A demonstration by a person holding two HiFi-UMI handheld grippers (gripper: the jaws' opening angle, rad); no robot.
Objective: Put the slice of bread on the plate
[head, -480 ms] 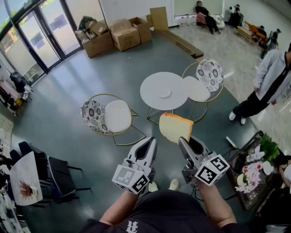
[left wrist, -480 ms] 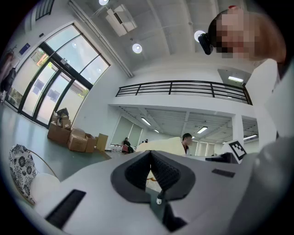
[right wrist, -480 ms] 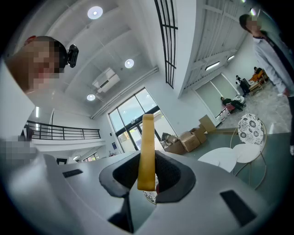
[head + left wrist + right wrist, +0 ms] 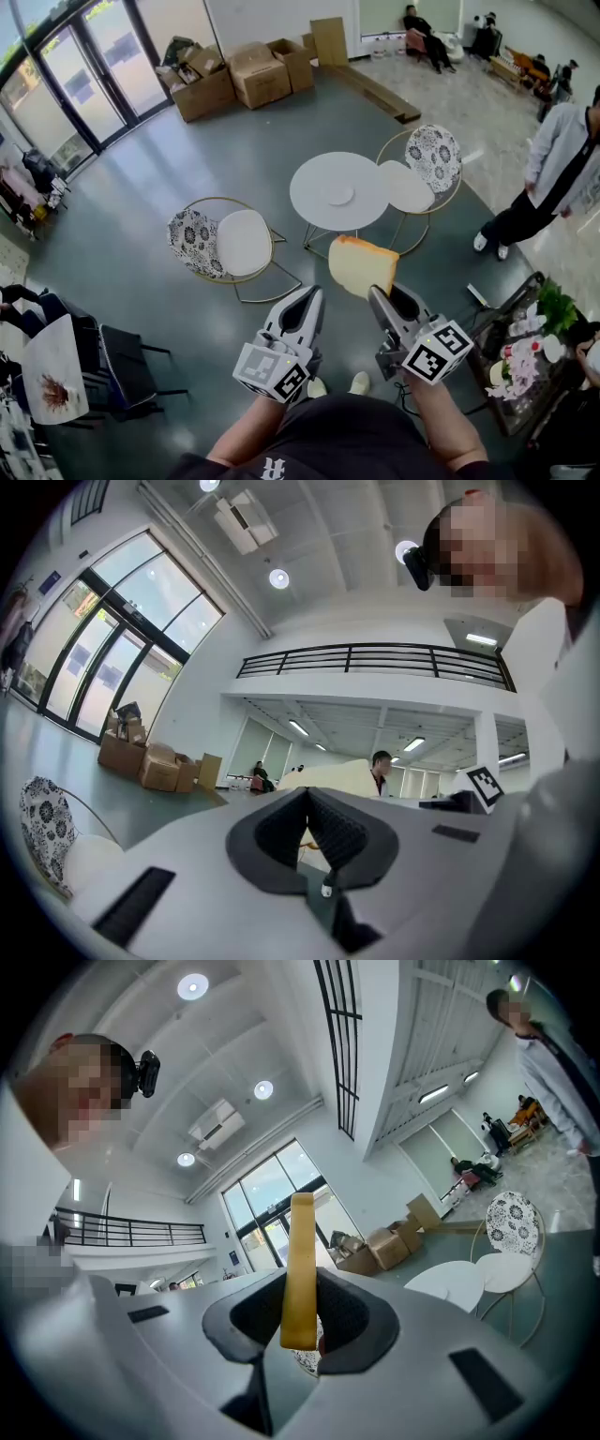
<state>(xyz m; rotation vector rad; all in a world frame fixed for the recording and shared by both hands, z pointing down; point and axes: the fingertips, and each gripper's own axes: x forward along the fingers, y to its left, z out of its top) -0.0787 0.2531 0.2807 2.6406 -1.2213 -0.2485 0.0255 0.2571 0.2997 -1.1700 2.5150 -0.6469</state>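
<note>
My right gripper is shut on a slice of bread, pale yellow with a tan crust, and holds it upright in the air. In the right gripper view the slice stands on edge between the dark pads. A small white plate lies on the round white table beyond the bread. My left gripper hovers to the bread's left, shut, with nothing in it. In the left gripper view its jaws meet, and the bread shows just past them.
Two gold-framed chairs with white seats flank the table. Cardboard boxes are stacked at the back. A person stands at the right. A low cart with greenery and dishes is at the right, dark chairs at the left.
</note>
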